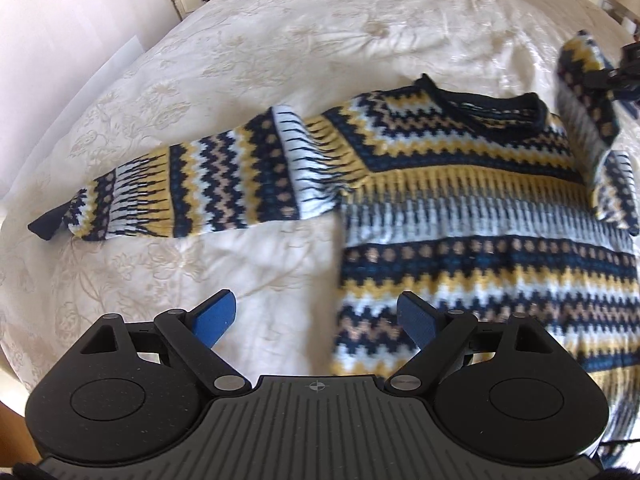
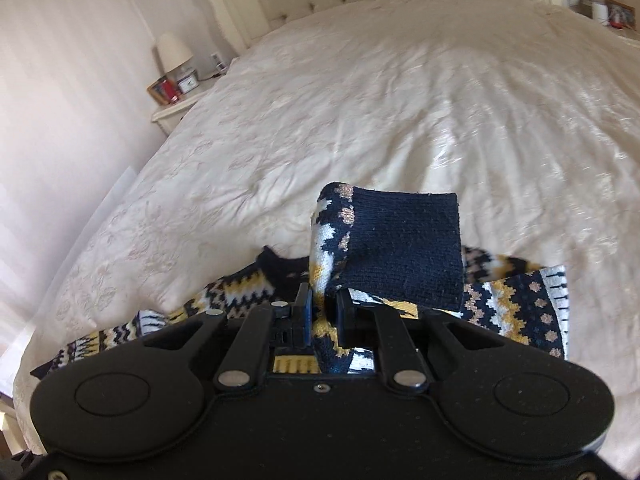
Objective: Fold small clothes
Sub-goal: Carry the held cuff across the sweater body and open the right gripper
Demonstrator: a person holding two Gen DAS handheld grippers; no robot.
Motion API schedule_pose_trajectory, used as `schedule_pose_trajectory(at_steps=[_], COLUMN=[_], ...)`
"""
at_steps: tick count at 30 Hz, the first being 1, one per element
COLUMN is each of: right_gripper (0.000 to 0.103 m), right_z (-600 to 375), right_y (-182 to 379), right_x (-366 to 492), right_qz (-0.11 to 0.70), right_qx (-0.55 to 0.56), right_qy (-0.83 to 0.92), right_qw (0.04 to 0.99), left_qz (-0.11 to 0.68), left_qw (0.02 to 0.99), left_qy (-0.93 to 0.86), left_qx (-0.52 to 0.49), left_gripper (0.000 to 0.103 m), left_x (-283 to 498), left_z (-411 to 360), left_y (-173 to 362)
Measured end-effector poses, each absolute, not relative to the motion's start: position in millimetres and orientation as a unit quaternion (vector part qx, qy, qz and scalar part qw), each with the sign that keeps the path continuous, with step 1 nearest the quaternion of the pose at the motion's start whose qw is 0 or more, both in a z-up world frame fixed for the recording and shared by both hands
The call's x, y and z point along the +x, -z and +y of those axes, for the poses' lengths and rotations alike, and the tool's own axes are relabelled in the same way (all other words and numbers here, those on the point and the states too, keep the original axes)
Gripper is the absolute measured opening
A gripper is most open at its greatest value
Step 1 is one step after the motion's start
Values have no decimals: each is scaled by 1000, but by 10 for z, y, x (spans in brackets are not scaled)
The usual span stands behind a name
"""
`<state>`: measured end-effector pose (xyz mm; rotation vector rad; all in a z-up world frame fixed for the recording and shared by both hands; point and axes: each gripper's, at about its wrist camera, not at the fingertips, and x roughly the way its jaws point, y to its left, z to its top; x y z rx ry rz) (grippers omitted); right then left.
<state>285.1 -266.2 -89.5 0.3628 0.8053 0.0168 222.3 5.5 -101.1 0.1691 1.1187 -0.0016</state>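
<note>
The patterned sweater [image 1: 460, 200] lies flat on the cream bedspread [image 1: 280, 40], collar toward the far side, its left sleeve [image 1: 180, 192] stretched out leftward. The right gripper [image 2: 324, 312] is clamped on the other sleeve (navy cuff [image 2: 404, 248] raised). The left gripper [image 1: 316, 320] hovers wide apart, empty, over the sweater's left edge.

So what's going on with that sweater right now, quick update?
Right gripper shut on one sleeve, lifted off the bed. Left gripper open, empty, over the sweater. Other sleeve lies flat. Nothing in the way.
</note>
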Motion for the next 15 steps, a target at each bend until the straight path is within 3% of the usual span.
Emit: schedule_pose_trajectory(at_steps=[9, 10, 12, 14, 15], right_gripper=[30, 43, 59, 60, 60], right_z=[-1752, -1740, -1700, -1759, -1810], right_y=[1279, 1284, 1266, 1266, 1264], right_x=[3034, 3009, 2931, 2865, 2826], right_qz=[435, 435, 431, 432, 434], right_qx=[131, 135, 136, 135, 136], right_qy=[-85, -89, -88, -81, -77], right_qw=[887, 886, 888, 888, 887], left_qz=[532, 531, 527, 521, 519], left_qw=[844, 845, 847, 851, 852], left_qy=[42, 44, 46, 55, 62], left_qx=[-42, -51, -52, -41, -37], left_gripper=[86, 86, 86, 85, 80], left_x=[2441, 2458, 2496, 2539, 2564], left_z=[555, 572, 570, 524, 494], left_y=[1138, 1148, 1169, 1184, 1192])
